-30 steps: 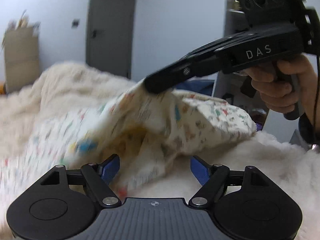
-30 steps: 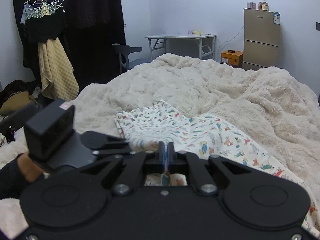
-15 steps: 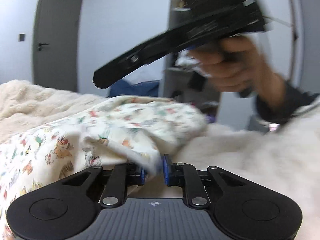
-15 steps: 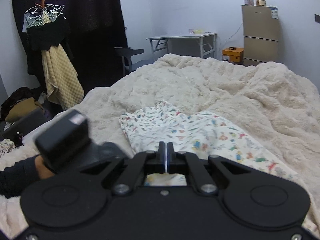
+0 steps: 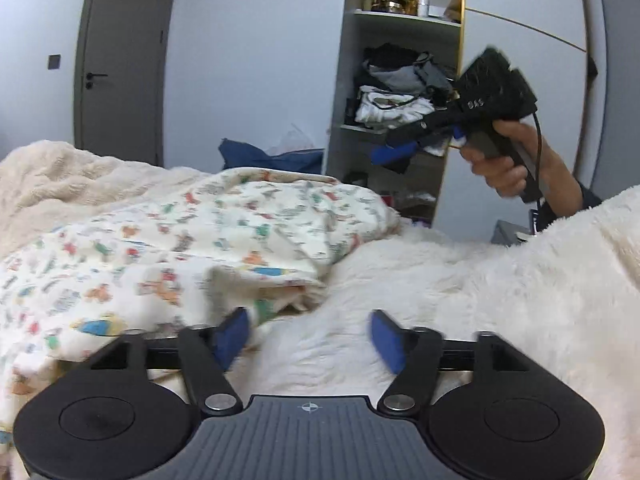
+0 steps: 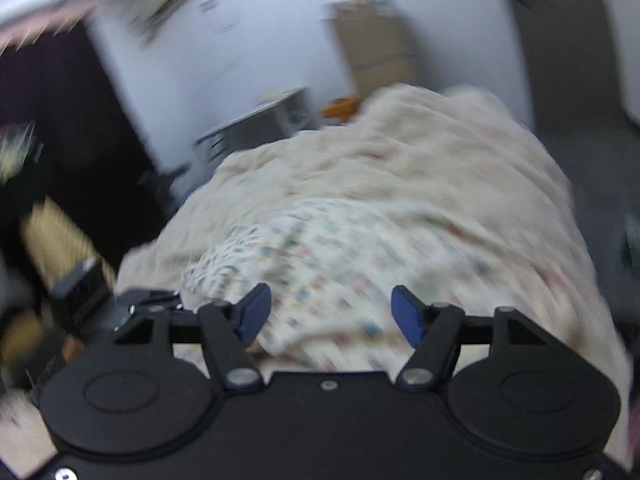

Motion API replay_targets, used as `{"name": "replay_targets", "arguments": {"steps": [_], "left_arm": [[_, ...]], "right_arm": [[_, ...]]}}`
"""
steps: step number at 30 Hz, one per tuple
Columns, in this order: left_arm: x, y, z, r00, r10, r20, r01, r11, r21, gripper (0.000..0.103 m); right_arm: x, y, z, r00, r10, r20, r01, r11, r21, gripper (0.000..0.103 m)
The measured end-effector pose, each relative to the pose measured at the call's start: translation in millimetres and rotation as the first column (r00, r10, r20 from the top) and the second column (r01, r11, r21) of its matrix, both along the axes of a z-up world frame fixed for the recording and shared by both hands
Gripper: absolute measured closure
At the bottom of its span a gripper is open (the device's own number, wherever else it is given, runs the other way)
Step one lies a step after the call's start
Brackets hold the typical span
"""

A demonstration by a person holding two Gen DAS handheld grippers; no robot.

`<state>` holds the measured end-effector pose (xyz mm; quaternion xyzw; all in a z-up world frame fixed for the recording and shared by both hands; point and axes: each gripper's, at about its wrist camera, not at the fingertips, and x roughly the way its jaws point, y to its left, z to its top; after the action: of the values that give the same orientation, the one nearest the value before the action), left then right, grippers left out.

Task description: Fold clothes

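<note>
The printed garment (image 5: 208, 240), cream with small coloured figures, is lying in a rumpled fold on the fluffy cream blanket (image 5: 460, 288) covering the bed, its near edge just beside the left pad of the left tongs (image 5: 308, 338). The left tongs are opening with their blue pads apart over bare blanket and nothing gripped between them. The right tongs (image 6: 331, 313), held by a hand (image 5: 500, 160) up in front of the open wardrobe shelves (image 5: 400, 128), are opening too, empty, with the garment lying below them in a blurred wrist view.
</note>
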<state>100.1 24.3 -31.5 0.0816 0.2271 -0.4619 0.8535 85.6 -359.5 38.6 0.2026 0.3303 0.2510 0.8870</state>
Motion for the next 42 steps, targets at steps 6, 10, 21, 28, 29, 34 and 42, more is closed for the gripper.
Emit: {"name": "replay_targets", "arguments": {"steps": [6,10,21,28,29,34,42], "left_arm": [[16.2,-10.6,-2.0,0.996,0.083,-0.032,-0.084,0.996,-0.013,0.030],[29.5,-11.7,-1.3,0.980,0.171,-0.104,-0.179,0.981,-0.068,0.063],[38.7,28.3,33.2,0.962,0.186,-0.201,-0.247,0.905,-0.345,0.099],[26.0,18.0,43.8,0.970,0.158,-0.187,-0.219,0.904,-0.368,0.099],[22.9,15.2,39.1,0.967,0.155,-0.202,-0.218,0.913,-0.345,0.099],[7.7,-4.7,27.7,0.968,0.148,-0.202,-0.197,0.949,-0.246,0.099],[7.4,16.0,30.5,0.960,0.133,-0.246,-0.207,0.928,-0.309,0.100]], "right_arm": [[-3.7,-47.0,-70.6,0.952,-0.062,-0.300,0.129,0.969,0.210,0.042],[12.0,-53.4,-111.5,0.910,-0.065,-0.409,0.227,0.905,0.360,0.044],[44.1,-88.9,-104.5,0.880,-0.318,-0.352,0.471,0.671,0.572,0.096],[35.8,-81.6,-3.0,0.930,-0.361,0.072,0.274,0.809,0.520,0.096],[33.2,-82.6,-15.3,0.929,-0.370,0.025,0.320,0.832,0.453,0.096],[20.6,-118.9,-108.4,0.856,-0.290,-0.428,0.471,0.778,0.416,0.094],[2.1,-165.3,-65.1,0.921,-0.229,-0.315,0.359,0.813,0.458,0.058]]}}
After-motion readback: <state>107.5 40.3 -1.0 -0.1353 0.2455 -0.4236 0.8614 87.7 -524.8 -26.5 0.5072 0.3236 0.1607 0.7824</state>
